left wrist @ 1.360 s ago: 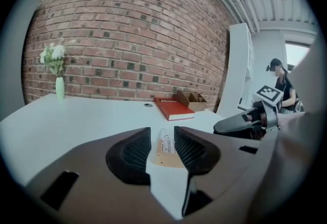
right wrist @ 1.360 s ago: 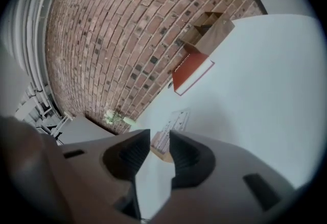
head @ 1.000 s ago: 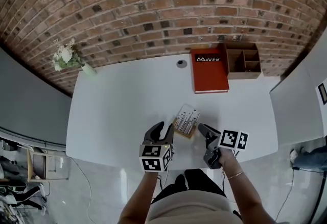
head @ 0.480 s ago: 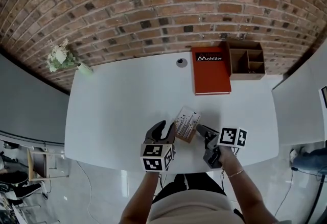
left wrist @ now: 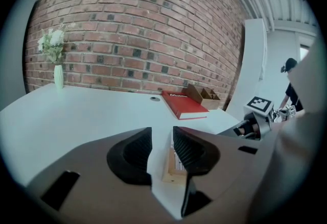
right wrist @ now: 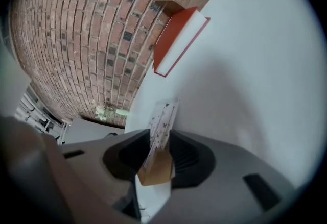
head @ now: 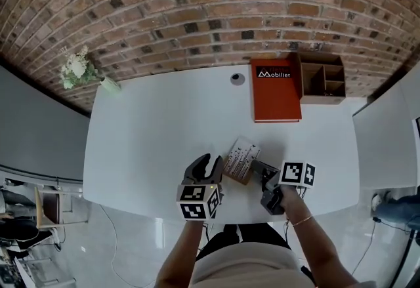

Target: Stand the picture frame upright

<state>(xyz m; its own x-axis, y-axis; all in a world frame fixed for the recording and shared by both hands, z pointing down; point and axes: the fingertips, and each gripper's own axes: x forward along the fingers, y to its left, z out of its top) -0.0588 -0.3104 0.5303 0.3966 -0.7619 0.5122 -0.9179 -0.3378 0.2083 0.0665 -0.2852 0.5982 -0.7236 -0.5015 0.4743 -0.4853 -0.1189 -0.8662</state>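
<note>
a brick wall (head: 197, 11) runs behind a white bench (head: 151, 129). at the far right of the bench lies a red book (head: 276, 90), with a wooden desk organiser (head: 323, 78) just beside it against the wall. a small vase of white flowers (head: 82, 70) stands at the far left corner, well apart from everything else.

the picture frame (head: 240, 159) sits near the front edge of the bench, between the two grippers. the right gripper (head: 259, 168) is clenched on it: in the right gripper view the jaws press both faces of the thin frame (right wrist: 161, 131) near its wooden edge, and the printed panel sticks out beyond them. the left gripper (head: 205, 165) is just beside the frame's other side, with its jaws slightly apart and nothing between them; its own view shows only bare bench and the frame (left wrist: 173, 167) beyond the gap.

the step in hand looks like tipping the frame up onto its bottom edge. to do it well, the right gripper should pivot the frame about the edge resting on the bench, not lift it clear. the free left gripper could steady the opposite side or guide the back stand, if there is one; no view shows it. the grip should loosen only once the frame balances, as the bench looks smooth and the base may slide.
</note>
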